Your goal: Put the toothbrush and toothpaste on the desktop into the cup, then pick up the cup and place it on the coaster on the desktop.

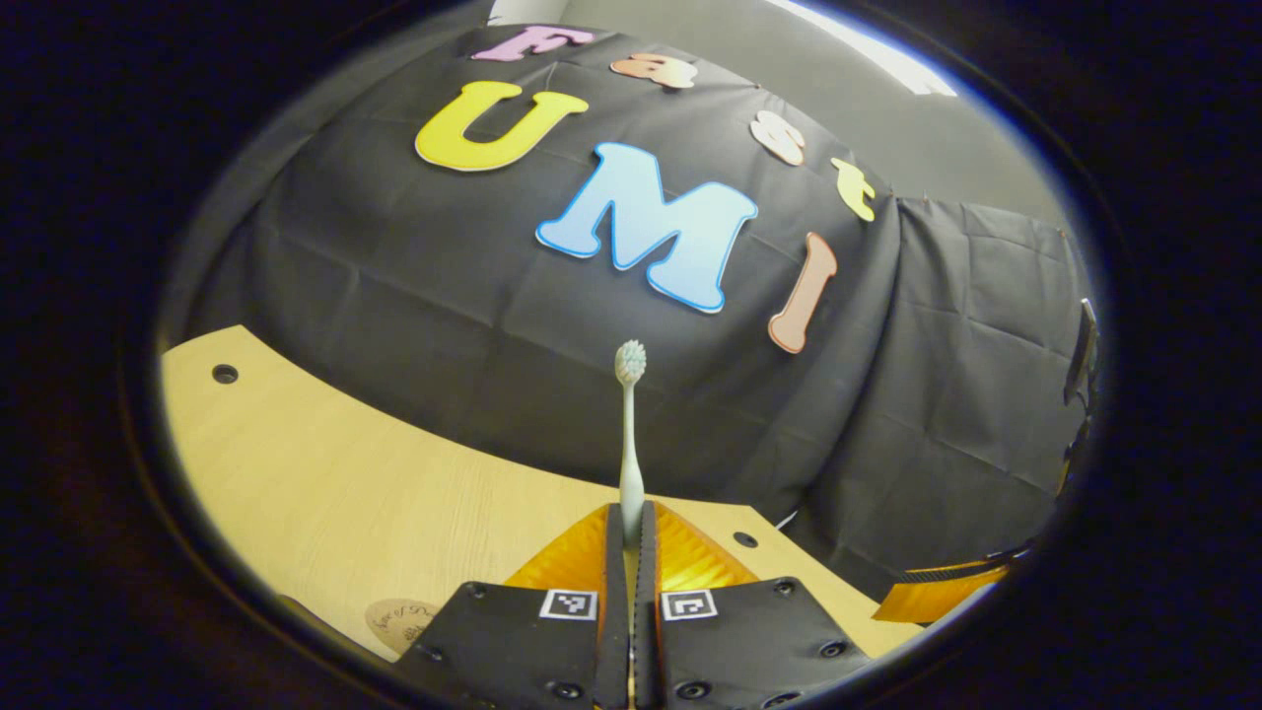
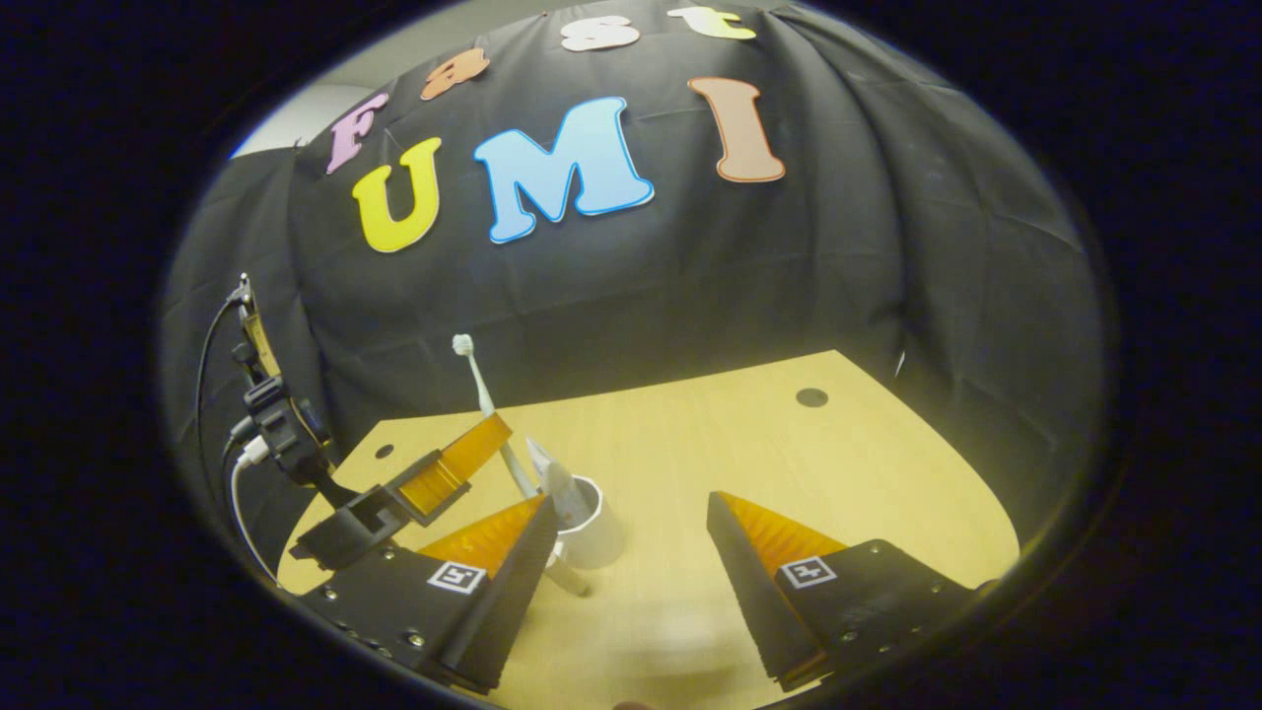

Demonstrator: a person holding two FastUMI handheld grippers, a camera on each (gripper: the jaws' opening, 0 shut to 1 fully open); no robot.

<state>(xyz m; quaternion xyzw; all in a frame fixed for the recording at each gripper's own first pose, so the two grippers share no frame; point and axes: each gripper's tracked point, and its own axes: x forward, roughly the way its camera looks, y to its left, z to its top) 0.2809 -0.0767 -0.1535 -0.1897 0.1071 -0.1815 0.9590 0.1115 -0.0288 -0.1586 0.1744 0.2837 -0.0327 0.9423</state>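
The toothbrush point(image 1: 630, 434) is gripped by its handle between the closed fingers of the left claw point(image 1: 631, 528), with the bristle head pointing up and away toward the booth's black wall. In the right gripper view the same toothbrush point(image 2: 482, 394) is seen held aloft, slanted, its lower end close to the rim of the white cup point(image 2: 590, 528) that stands on the desk point(image 2: 749, 463); whether the end is already inside the rim cannot be told. The toothpaste point(image 2: 552, 478) is already standing in the cup, its crimped end sticking up above the rim. The right claw point(image 2: 626, 537) is spread wide and holds nothing, with the cup lying just ahead between its fingers and nearer to the left one. The step in hand is judged to be the placing of the toothbrush into the cup. For the next move, the handle end would need to be brought over the opening beside the toothpaste, lowered, and then released without the cup being tipped. A coaster point(image 1: 399, 621) is glimpsed at the near edge of the desk in the left gripper view; the cup is not yet set on it.
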